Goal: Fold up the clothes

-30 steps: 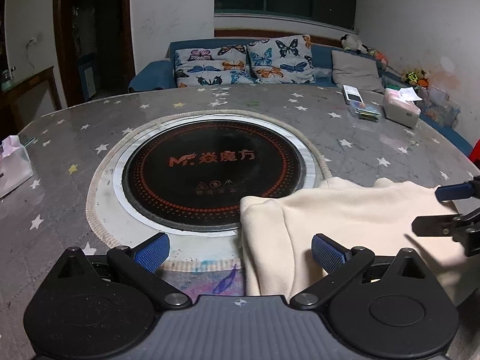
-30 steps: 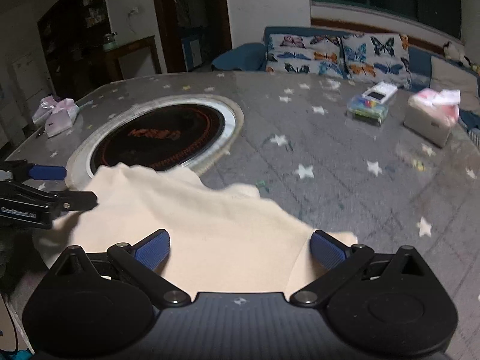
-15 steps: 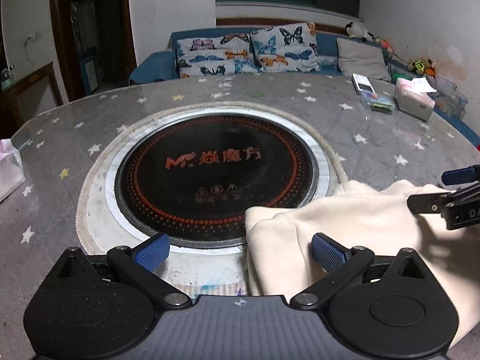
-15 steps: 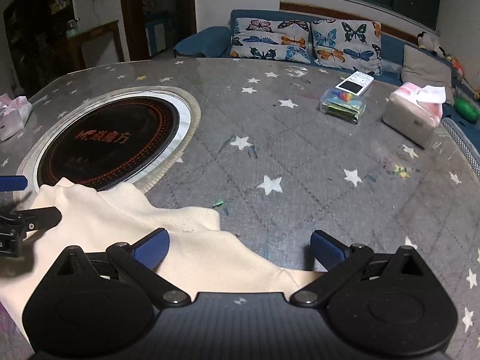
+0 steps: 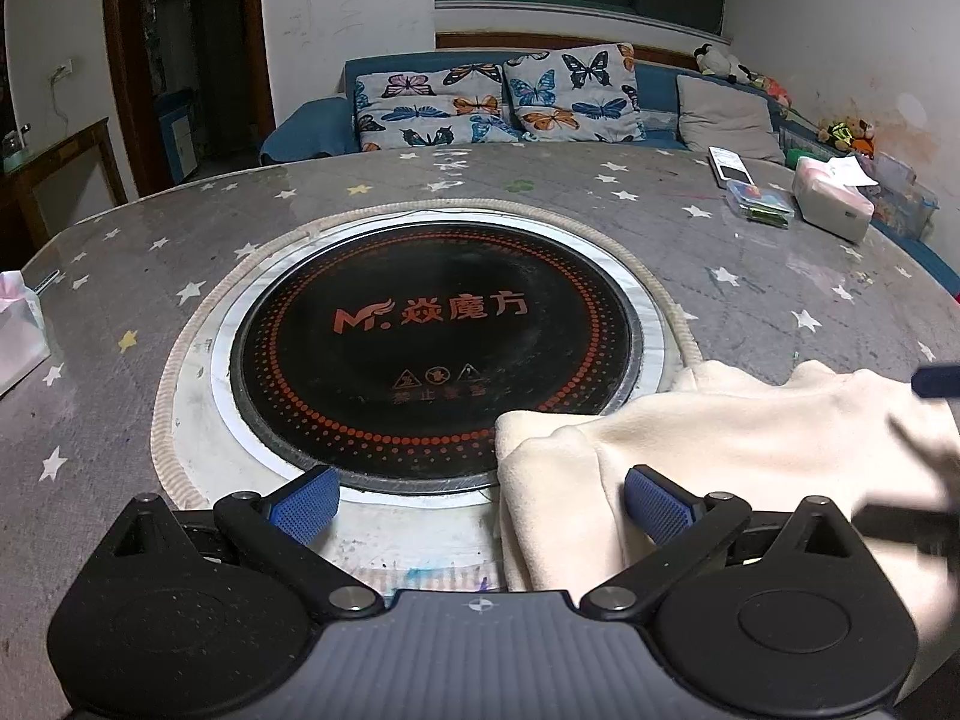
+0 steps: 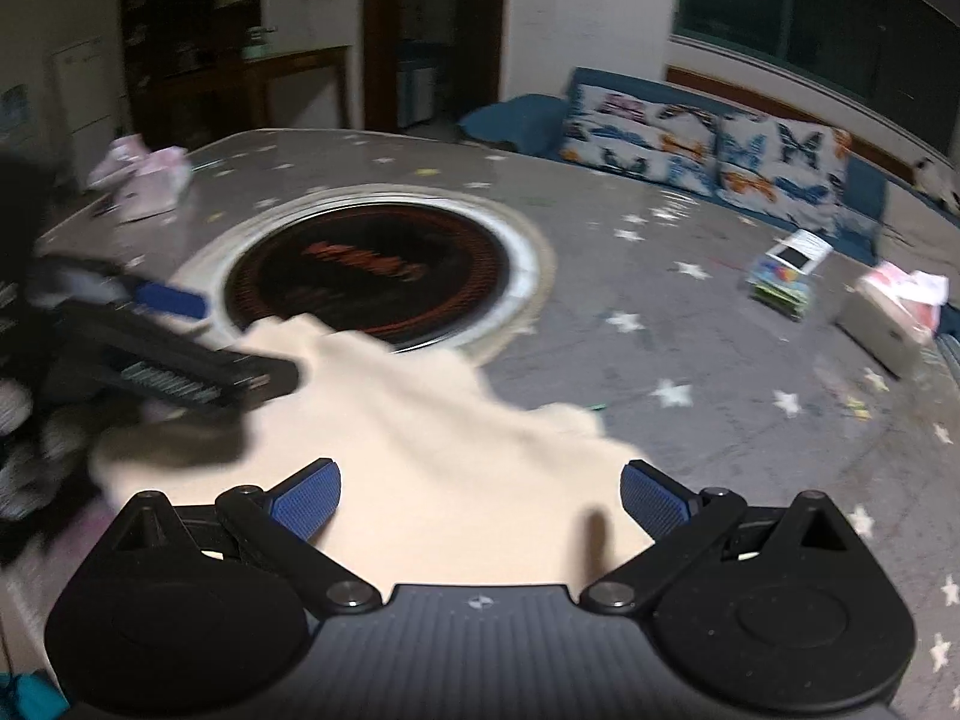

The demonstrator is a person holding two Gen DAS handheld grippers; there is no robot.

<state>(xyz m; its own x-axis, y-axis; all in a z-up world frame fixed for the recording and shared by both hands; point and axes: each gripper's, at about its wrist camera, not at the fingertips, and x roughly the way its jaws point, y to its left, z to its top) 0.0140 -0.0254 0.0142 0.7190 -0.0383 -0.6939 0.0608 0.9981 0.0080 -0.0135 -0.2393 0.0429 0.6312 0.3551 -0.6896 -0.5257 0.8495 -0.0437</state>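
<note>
Hovering both grippers at the near edge of the table [image 5: 750,264], I have the left gripper [image 5: 480,501] and right gripper [image 6: 480,495] spread wide, grasping nothing, so either can take an edge. The cream garment [image 5: 720,438] lies bunched near me, its far corner overlapping the round cooktop [image 5: 432,348], still unfolded as I judge it.

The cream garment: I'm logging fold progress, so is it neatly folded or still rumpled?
Still rumpled. The cream garment lies in a loose, uneven heap with a lumpy outline, one edge overlapping the round cooktop. Both open grippers hold nothing.
</note>
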